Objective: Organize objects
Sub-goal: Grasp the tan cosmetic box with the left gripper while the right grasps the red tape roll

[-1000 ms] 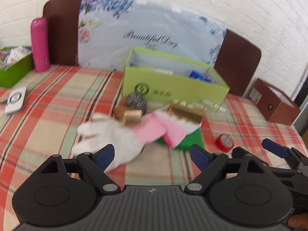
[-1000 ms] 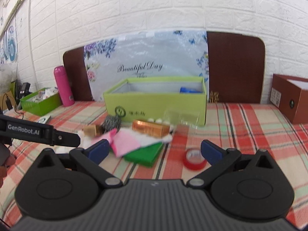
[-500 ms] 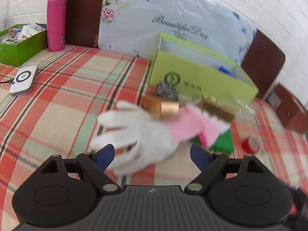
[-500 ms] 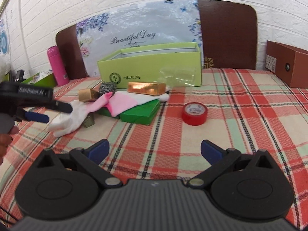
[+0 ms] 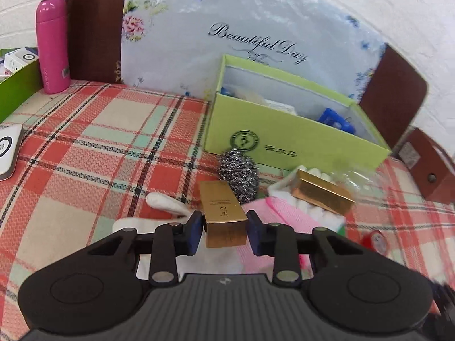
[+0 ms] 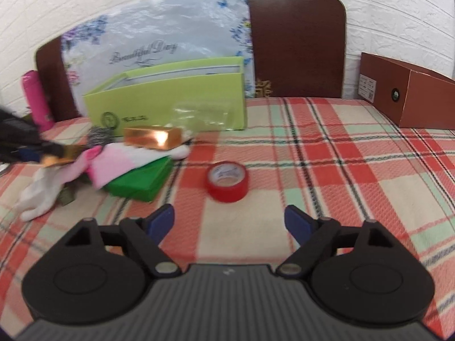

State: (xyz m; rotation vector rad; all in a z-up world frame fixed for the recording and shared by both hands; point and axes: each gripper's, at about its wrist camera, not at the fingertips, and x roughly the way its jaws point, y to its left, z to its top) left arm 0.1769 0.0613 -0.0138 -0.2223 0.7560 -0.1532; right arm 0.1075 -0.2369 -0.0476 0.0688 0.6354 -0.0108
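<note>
My left gripper (image 5: 224, 230) is shut on a small gold box (image 5: 223, 213), just above the white and pink glove (image 5: 167, 204). A second gold box (image 5: 322, 194) lies on the pink cloth beside it, and a steel scourer (image 5: 239, 170) sits in front of the open light-green box (image 5: 287, 136). In the right wrist view my right gripper (image 6: 229, 218) is open and empty over the cloth, just short of a red tape roll (image 6: 227, 182). The green flat box (image 6: 142, 180) lies under the pink cloth; the left gripper with its gold box (image 6: 61, 153) shows blurred at the left.
A pink bottle (image 5: 52, 45) and a dark-green tray (image 5: 15, 91) stand at the back left, a white device (image 5: 7, 150) at the left edge. A brown box (image 6: 409, 96) stands at the right. A floral board (image 5: 227, 37) leans behind the light-green box.
My left gripper has moved in to the near gold box and shut on it. My right gripper has drawn nearer to the red tape roll and stays open.
</note>
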